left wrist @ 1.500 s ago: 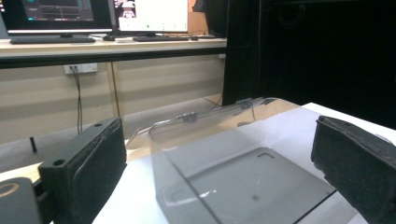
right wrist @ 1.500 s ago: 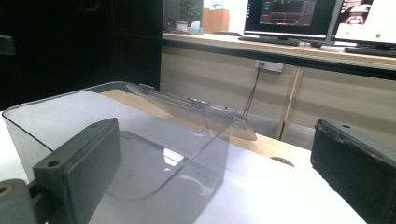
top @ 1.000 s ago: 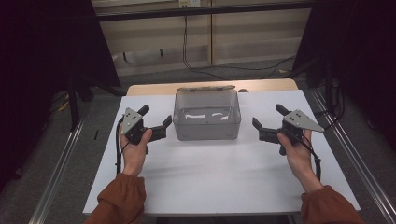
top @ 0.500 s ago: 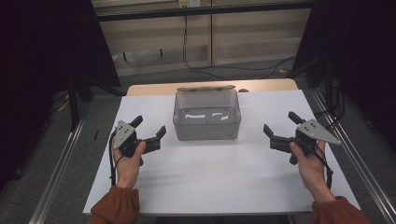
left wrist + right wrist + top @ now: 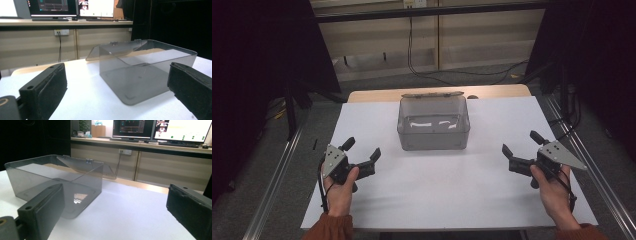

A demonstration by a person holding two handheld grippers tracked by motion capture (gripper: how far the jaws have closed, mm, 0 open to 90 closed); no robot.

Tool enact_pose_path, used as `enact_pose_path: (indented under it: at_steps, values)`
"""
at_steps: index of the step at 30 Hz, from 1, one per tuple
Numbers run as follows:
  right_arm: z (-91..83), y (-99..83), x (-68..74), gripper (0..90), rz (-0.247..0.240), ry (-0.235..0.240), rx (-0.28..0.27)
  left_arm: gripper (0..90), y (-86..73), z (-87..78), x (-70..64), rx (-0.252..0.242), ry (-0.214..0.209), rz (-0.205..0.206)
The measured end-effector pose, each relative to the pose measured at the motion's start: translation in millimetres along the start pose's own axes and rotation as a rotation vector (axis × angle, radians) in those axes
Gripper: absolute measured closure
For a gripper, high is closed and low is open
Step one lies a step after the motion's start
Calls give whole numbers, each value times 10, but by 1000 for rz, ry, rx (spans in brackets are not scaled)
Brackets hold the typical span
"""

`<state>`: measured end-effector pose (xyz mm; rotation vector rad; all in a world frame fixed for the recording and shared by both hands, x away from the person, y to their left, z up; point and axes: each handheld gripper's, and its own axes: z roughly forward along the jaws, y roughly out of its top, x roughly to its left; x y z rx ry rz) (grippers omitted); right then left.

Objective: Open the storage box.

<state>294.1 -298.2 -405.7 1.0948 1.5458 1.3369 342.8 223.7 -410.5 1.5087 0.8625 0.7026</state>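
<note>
A smoky clear plastic box (image 5: pixel 433 122) (lid hinged back) is set mid-counter (image 5: pixel 437 195), between the spread left gripper (image 5: pixel 362 159) and the spread right gripper (image 5: pixel 518 156), roughly equidistant.

Dim room, table (image 5: pixel 437 185) evenly lit from above, soft shadows, glare on the clear box (image 5: pixel 77 196), near tongs blurred.
</note>
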Motion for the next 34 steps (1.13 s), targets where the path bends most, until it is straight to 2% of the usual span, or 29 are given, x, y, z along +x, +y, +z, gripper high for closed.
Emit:
enact_pose_path:
  at_steps: [4,8,14,17,19,20,23,25,26,28,29,33,34]
  values:
    - [-94,-46,-6,14,5,-17,6,26,-59,-99,-27,10,8,8]
    - [-186,-80,-9,6,11,-32,8,26,-77,-185,-51,4,36,21]
    - [-291,-145,-20,2,11,-54,8,27,-128,-290,-68,19,19,12]
    - [-341,-200,-27,1,2,-66,17,27,-163,-338,-96,23,20,12]
    - [-378,-225,-47,2,12,-72,18,27,-180,-378,-113,25,25,11]
    - [-406,-239,-55,4,21,-92,12,27,-188,-393,-121,27,29,8]
    - [-469,-287,-63,4,15,-108,14,27,-228,-455,-142,33,53,1]
    - [-509,-315,-57,6,6,-121,37,28,-265,-500,-148,36,58,-8]
    - [-535,-329,-54,5,9,-117,44,35,-268,-523,-151,28,54,-23]
    - [-565,-332,-50,4,24,-113,42,30,-256,-545,-149,17,69,-13]
    - [-576,-329,-45,4,24,-119,34,27,-256,-538,-145,11,67,-23]
    - [-532,-335,-27,5,17,-122,31,27,-274,-493,-115,27,65,-57]
    - [-520,-335,-24,5,21,-117,28,27,-275,-489,-104,33,71,-53]
